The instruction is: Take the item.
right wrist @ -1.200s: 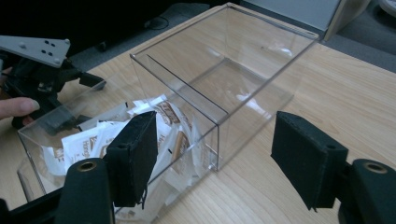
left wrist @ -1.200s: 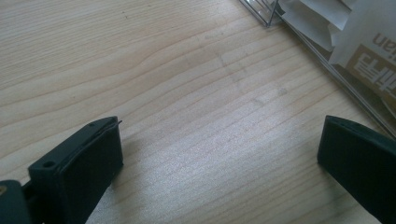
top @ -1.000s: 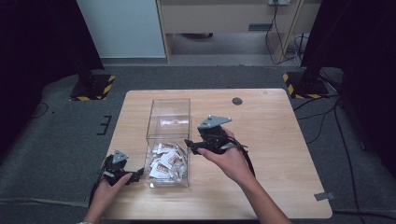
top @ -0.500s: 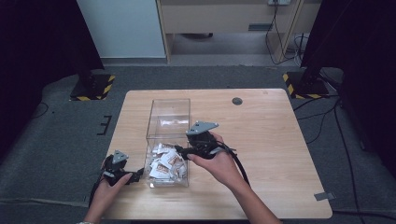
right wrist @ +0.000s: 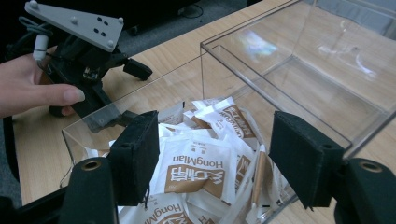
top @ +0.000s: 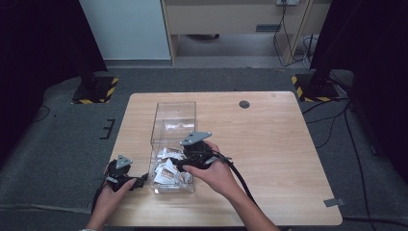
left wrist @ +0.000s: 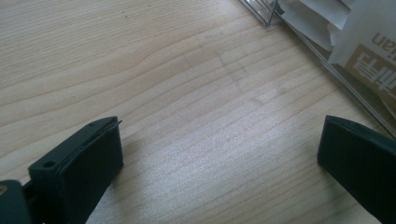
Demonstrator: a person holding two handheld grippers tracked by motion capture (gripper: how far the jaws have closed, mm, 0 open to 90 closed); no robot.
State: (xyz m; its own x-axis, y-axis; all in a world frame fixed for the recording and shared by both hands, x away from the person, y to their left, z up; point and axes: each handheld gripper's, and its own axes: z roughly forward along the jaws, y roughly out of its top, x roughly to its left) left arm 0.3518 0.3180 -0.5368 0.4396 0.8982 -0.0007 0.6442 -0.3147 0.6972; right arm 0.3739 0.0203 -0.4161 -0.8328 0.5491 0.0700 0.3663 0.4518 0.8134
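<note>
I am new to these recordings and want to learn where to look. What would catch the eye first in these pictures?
First, the clear plastic box in the middle of the wooden table, its near end heaped with white and brown packets. Next, the right gripper, which hangs over that heap with open jaws and nothing between them. The left gripper rests on the table beside the box, also open.

Black hand-held gripper (top: 179, 163) with grey plate, apparently 4 dark screw holes.

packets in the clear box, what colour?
White packets with a tan-brown label band and white lettering; the right gripper view shows them best.
</note>
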